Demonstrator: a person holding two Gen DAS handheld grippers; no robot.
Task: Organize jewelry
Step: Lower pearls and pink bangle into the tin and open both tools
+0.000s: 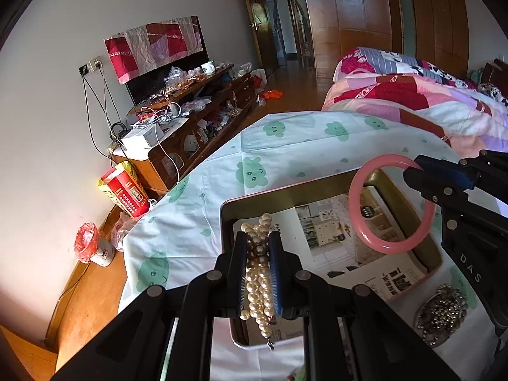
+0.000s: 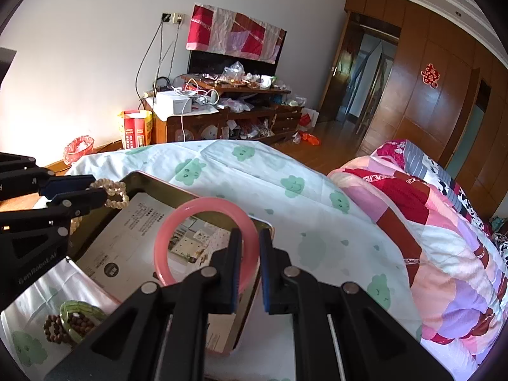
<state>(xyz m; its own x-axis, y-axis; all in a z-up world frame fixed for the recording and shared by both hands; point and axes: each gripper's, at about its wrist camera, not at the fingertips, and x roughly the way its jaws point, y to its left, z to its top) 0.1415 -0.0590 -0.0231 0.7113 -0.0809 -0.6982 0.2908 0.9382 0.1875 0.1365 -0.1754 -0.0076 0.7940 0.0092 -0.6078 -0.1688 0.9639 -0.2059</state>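
My left gripper [image 1: 258,238] is shut on a pearl necklace [image 1: 259,273] and holds it over the near left corner of a pink-rimmed tin box [image 1: 254,200] lined with printed paper. It also shows in the right wrist view [image 2: 95,190]. My right gripper [image 2: 249,238] is shut on a pink bangle [image 2: 203,209] and holds it above the box's right side. The bangle also shows in the left wrist view [image 1: 390,203], with the right gripper [image 1: 412,174] at its upper right edge. The box [image 2: 158,184] sits on a white cloth with green clouds.
A beaded silver piece [image 1: 441,311] lies on the cloth right of the box. A green bangle [image 2: 79,311] and a brown bead bracelet [image 2: 57,330] lie near the box's front. A patchwork quilt [image 2: 428,222] lies to the right, a cluttered wooden cabinet [image 2: 228,117] behind.
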